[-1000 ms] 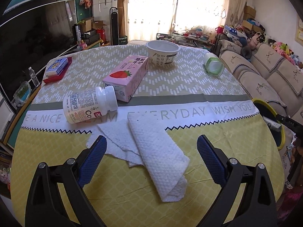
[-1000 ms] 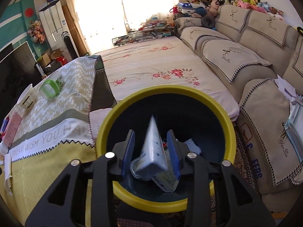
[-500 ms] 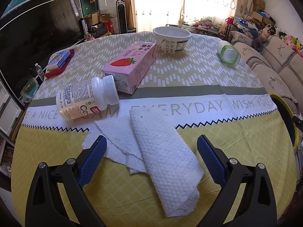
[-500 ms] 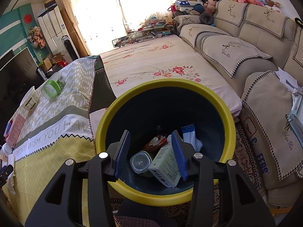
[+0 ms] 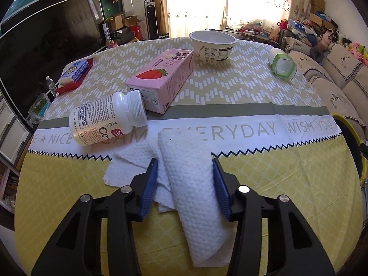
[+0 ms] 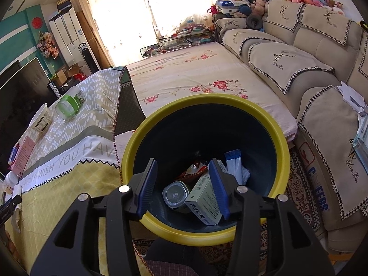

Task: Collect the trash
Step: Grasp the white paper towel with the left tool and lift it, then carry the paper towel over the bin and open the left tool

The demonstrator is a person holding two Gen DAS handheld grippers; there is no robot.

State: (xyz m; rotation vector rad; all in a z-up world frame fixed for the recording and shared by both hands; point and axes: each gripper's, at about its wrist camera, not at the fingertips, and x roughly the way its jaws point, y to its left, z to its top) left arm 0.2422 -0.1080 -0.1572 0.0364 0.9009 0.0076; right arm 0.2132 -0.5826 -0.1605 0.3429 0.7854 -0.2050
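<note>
A white paper towel [image 5: 191, 184], folded lengthwise, lies on the yellow tablecloth [image 5: 276, 184] near the front edge. My left gripper [image 5: 184, 179] straddles it and its jaws are closing, the blue pads just reaching the towel's sides without squeezing it. Behind it lie a white pill bottle [image 5: 105, 119], a pink strawberry milk carton [image 5: 163, 82], a paper bowl [image 5: 212, 46] and a green-lidded jar [image 5: 283, 66]. My right gripper [image 6: 182, 179] hangs open and empty over the yellow-rimmed bin [image 6: 207, 101]. Inside the bin lie a small box [image 6: 204, 200], a jar [image 6: 176, 194] and wrappers.
A red and blue packet [image 5: 73, 73] sits at the table's far left. The bin's rim [image 5: 358, 142] shows past the table's right edge. A sofa [image 6: 322, 138] stands right of the bin, a flowered bed cover [image 6: 195, 76] behind it, and a TV [image 5: 46, 53] left of the table.
My left jaws have come in from wide apart to the towel's sides. The right gripper has let go of the small box, which now lies in the bin.
</note>
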